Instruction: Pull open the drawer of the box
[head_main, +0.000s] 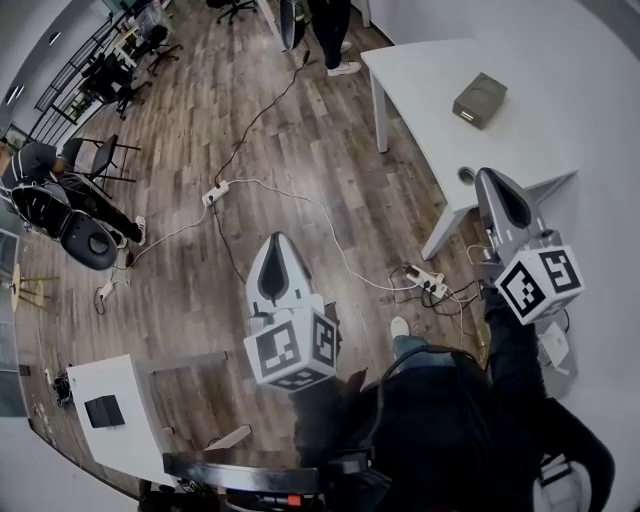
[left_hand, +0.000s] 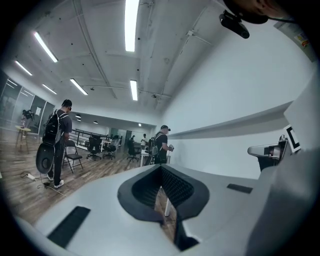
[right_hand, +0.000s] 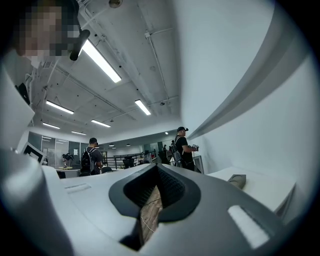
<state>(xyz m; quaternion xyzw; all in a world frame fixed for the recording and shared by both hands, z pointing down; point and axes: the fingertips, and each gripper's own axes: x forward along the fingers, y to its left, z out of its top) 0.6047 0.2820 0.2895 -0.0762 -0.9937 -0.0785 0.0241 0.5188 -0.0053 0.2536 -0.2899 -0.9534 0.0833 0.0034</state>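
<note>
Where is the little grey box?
The box sits on the white table at the head view's upper right, out beyond the right gripper.

Box (head_main: 480, 99) on table (head_main: 420, 70), far right — right claw (head_main: 487, 174) by table's near edge, left claw (head_main: 279, 238) over floor (head_main: 250, 120)

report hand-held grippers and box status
Left hand-held gripper, right hand-held gripper: both shut, empty, clear of box. Box untouched on white table. Nothing blocking it.

Grey box (head_main: 480, 100), white table (head_main: 425, 70), brown floor (head_main: 300, 140)
</note>
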